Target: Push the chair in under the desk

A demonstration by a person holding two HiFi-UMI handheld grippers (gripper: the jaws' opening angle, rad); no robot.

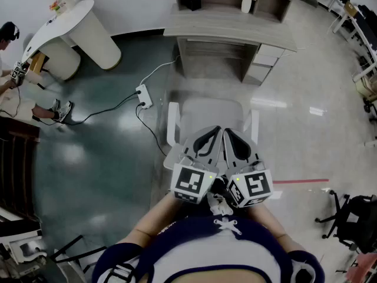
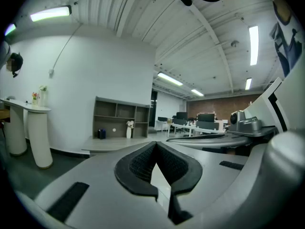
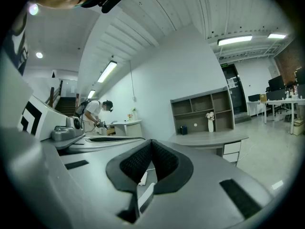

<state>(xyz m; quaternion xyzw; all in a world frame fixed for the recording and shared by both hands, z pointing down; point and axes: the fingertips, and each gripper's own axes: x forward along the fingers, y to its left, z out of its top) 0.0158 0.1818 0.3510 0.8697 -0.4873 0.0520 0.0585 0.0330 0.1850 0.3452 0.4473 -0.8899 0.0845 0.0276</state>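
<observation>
Office floor (image 1: 100, 164), desk (image 1: 230, 27) ahead. Left gripper (image 1: 215, 132), right gripper (image 1: 229, 134): jaws clenched, empty, side by side over chair (image 1: 203, 112).

The chair (image 1: 206, 114) looks smooth plastic, the floor (image 1: 306, 99) glossy

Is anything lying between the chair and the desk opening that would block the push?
Nothing visible lies straight between the chair and the desk. A power strip and its cable lie on the floor just left of that path, near the desk's left side.
</observation>
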